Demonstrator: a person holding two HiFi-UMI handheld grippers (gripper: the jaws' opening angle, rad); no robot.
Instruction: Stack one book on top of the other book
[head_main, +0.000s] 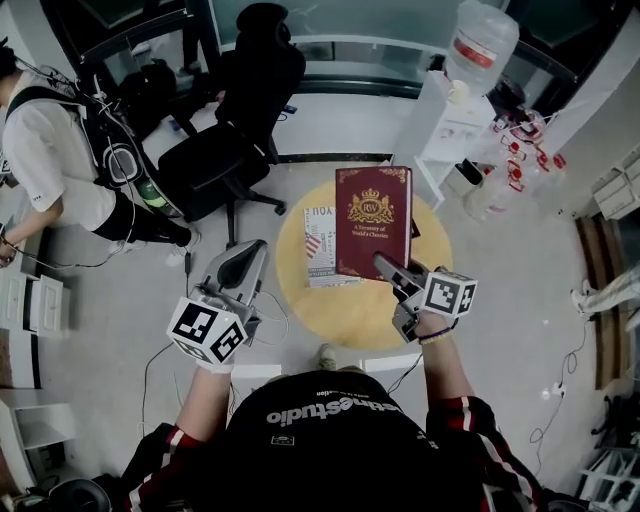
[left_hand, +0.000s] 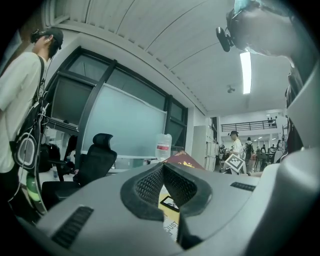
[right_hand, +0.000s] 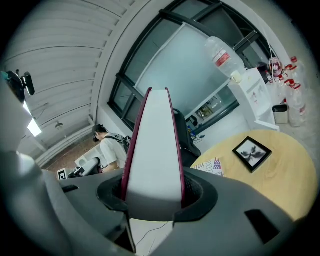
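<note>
The left gripper (head_main: 246, 256) sits left of centre in the head view. It points up the frame, and its jaws are closed together with nothing between them. The right gripper (head_main: 386, 266) sits right of centre, angled toward the upper left, with its jaws clamped on the lower edge of a red book (head_main: 372, 215). The left forearm (head_main: 200, 400) and right forearm (head_main: 446, 368) reach up from the bottom of the frame.

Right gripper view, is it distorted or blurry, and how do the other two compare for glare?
Right gripper view: strong fisheye bending, straight lines curve, dark corners; the red book between the jaws looks sharp. Left gripper view: same bending, the ceiling light strip glares white. Head view: even, flat light, milder bending, no strong shadows on the round table.
</note>
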